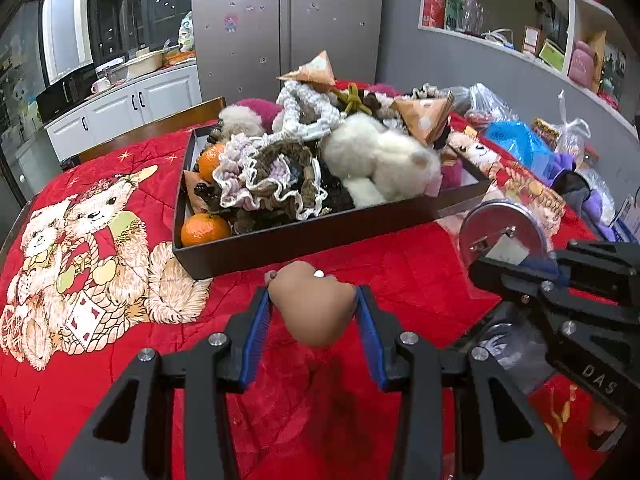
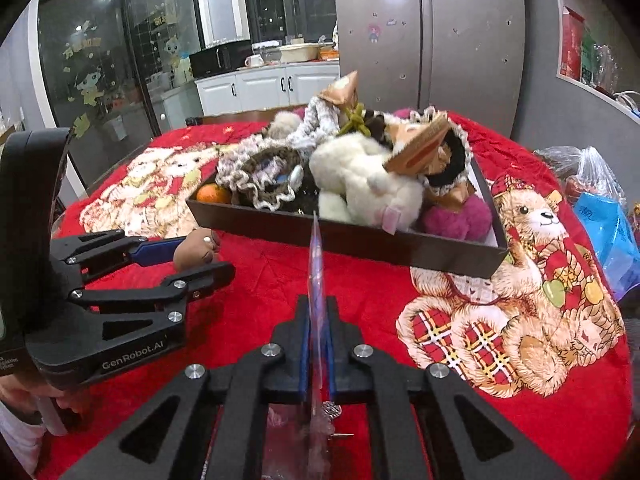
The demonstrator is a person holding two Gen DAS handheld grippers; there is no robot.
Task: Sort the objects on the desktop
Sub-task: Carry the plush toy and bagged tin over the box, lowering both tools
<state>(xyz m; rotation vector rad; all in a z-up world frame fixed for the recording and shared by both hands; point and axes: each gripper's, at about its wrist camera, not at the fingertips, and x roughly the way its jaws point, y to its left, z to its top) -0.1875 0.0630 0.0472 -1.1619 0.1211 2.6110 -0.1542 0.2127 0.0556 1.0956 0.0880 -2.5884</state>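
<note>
— Trouble could be expected at the tray (image 1: pixel 280 240) first: it is piled so high that anything added on top may simply roll back off onto the red blanket (image 1: pixel 400 264).

— And the brown toy (image 1: pixel 316 304)?

— It is pinched between the pads of the left gripper (image 1: pixel 314 300), held just above the blanket, right in front of the tray's near wall. Only its sides are caught, so a slip is possible if it is swung quickly — it looks soft and rounded.

— Which way is it pointed?

— Its long axis is laid roughly along the fingers, the narrower end toward the camera and the broad end, with a small white dot, toward the tray.

— The other hand?

— The right gripper (image 2: pixel 318 344) is closed tight on a thin clear packet (image 2: pixel 316 280), seen edge-on and standing upright. From the left camera a round silver disc (image 1: pixel 502 228) is seen at that gripper's tip. A collision is conceivable — both tools are crowded near the same wall.
</note>
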